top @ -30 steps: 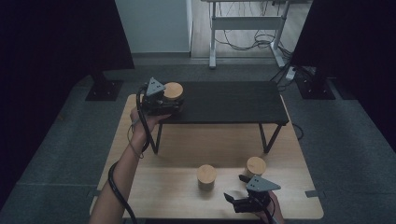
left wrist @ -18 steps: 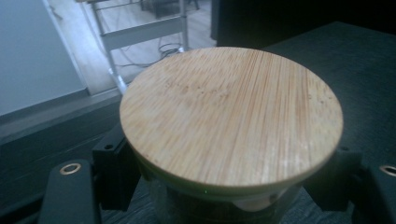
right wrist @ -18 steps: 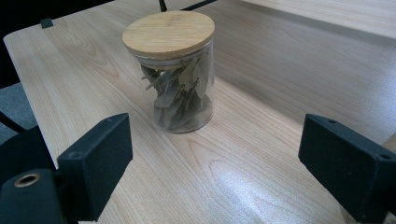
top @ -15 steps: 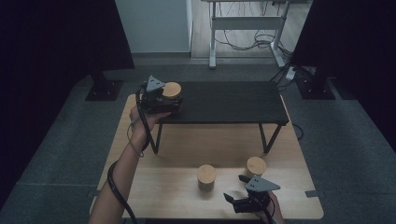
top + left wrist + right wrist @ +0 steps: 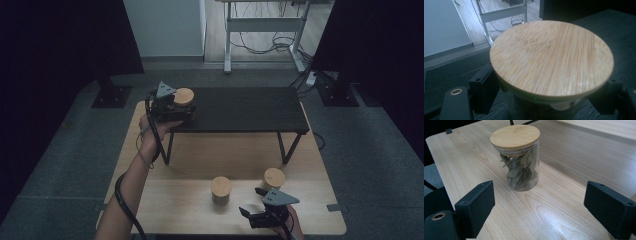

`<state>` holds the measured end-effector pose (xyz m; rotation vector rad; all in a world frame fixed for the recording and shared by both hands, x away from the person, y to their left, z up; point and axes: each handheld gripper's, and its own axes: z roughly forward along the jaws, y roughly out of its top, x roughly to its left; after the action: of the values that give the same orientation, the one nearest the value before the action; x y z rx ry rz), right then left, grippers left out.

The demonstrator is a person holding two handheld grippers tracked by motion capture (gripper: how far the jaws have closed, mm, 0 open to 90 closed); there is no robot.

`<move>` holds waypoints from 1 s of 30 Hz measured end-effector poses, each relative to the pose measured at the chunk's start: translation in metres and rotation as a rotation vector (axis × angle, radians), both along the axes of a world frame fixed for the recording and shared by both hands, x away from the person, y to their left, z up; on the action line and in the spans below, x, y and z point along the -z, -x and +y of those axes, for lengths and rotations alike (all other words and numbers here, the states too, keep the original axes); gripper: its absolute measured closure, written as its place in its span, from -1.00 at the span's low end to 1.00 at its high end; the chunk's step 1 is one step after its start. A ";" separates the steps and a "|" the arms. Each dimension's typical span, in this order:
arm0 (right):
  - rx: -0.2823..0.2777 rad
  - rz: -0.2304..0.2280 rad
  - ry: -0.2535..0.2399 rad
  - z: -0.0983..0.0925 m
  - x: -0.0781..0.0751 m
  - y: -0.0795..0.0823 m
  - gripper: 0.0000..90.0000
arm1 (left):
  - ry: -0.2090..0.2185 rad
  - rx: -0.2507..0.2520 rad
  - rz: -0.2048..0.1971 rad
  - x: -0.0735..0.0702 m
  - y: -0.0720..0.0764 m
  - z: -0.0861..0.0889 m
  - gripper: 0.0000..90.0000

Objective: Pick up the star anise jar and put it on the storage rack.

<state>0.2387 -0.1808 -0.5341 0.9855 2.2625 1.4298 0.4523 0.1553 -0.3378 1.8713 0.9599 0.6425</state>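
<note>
The left gripper (image 5: 181,111) stands at the left end of the black shelf (image 5: 250,107), with a jar (image 5: 184,98) between its jaws. The jaws have just been opening; in the left gripper view they flank the glass under the bamboo lid (image 5: 551,57), and whether the pads have come clear of the glass cannot be told. The jar appears to rest on the shelf top near its left front corner.

Risks, as judged from this state:
- If the gripper withdraws before the jaws clear the glass, a pad may drag the jar toward the shelf edge and tip it onto the table (image 5: 165,200) below.
- If it lifts, the jaws may catch under the overhanging lid and raise or unseat it.

The right gripper (image 5: 252,211) rests low on the table with its jaws wide apart and empty, facing a leaf jar (image 5: 517,157). A third jar (image 5: 274,178) stands just beside that gripper; a careless sweep could knock it.
</note>
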 end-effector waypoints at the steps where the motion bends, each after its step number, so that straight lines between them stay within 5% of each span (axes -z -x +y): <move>1: 0.000 -0.001 0.001 0.000 0.000 0.000 -0.79 | 0.004 -0.001 0.000 0.000 0.000 0.000 -0.55; 14: 0.002 -0.002 0.003 0.000 0.000 0.000 -0.79 | 0.021 -0.041 -0.010 0.000 0.007 0.006 -0.80; 30: -0.002 0.000 -0.005 0.000 -0.001 0.000 -0.79 | 0.069 -0.029 -0.011 0.007 0.028 0.022 -0.82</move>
<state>0.2384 -0.1805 -0.5330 0.9851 2.2617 1.4373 0.4243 0.1776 -0.3445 1.7946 0.9912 0.6293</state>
